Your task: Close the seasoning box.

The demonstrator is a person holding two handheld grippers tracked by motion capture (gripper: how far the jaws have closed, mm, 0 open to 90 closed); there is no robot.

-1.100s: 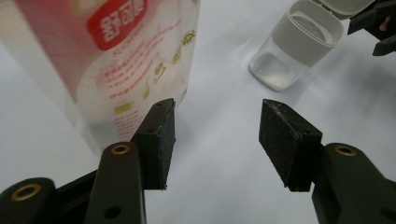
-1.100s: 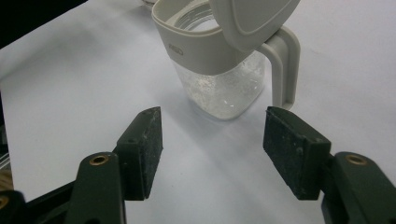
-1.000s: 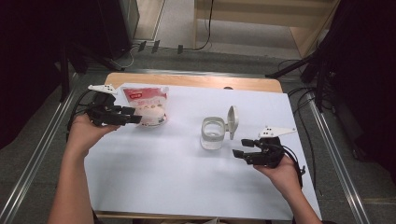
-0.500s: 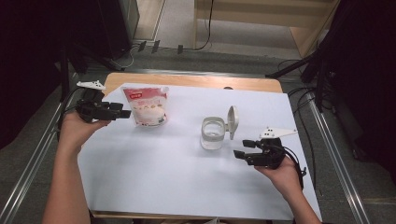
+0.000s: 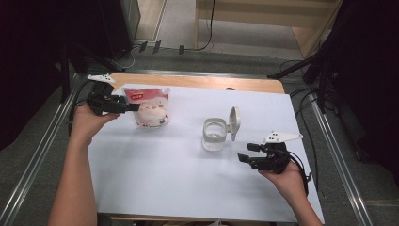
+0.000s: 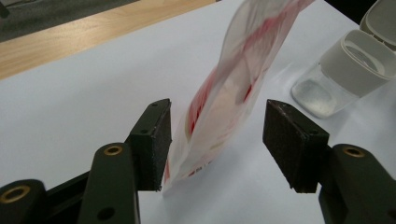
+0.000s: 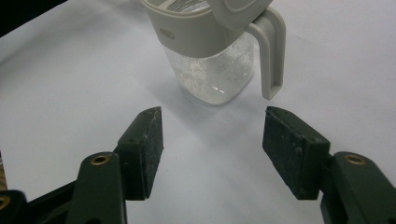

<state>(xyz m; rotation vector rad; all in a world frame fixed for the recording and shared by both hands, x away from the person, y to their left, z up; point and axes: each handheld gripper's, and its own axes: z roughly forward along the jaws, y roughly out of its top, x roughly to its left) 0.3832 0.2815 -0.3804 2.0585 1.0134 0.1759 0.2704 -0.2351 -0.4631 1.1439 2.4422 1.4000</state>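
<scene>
Pouch (image 6: 219, 100) near the counter's far-left corner looks soft, light, crinkly; I'd pinch its side edge, my left gripper (image 6: 217, 140) wide around it, pads not pressing.

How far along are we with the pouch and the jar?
Done: the jar stands with its lid flipped open. In hand: the left gripper straddles the pouch, jaws open. Left: gripping the pouch; the right gripper waits open short of the jar.

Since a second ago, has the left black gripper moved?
Yes. The left gripper has drawn back leftward off the red-and-white pouch, toward the table's left edge.
</scene>
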